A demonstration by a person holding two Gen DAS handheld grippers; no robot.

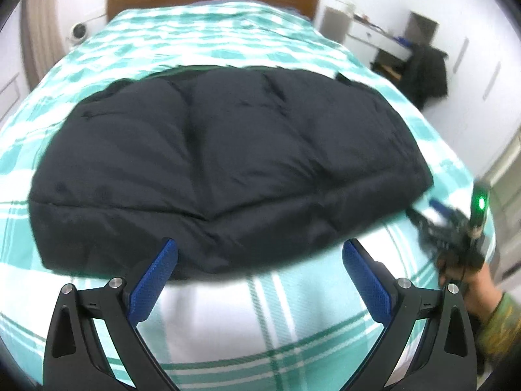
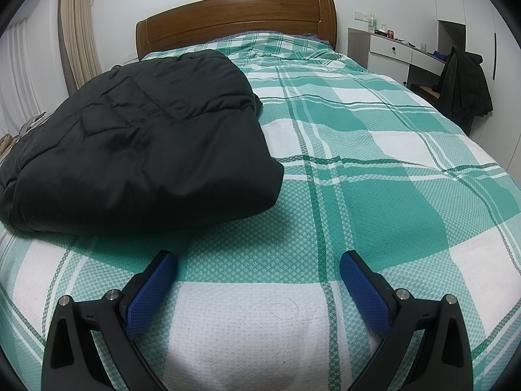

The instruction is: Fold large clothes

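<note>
A dark navy padded jacket (image 1: 224, 163) lies folded into a thick bundle on the green and white checked bed cover (image 1: 260, 319). My left gripper (image 1: 260, 254) is open and empty, just in front of the jacket's near edge. In the right wrist view the jacket (image 2: 136, 140) lies to the left. My right gripper (image 2: 259, 260) is open and empty over bare bed cover (image 2: 374, 169), to the right of the jacket's near corner. The right gripper also shows in the left wrist view (image 1: 456, 224) at the bed's right edge, blurred.
A wooden headboard (image 2: 241, 13) stands at the far end of the bed. A white desk (image 2: 400, 52) and a chair draped with a dark coat (image 2: 465, 84) stand to the right. Curtains (image 2: 78, 32) hang at the left.
</note>
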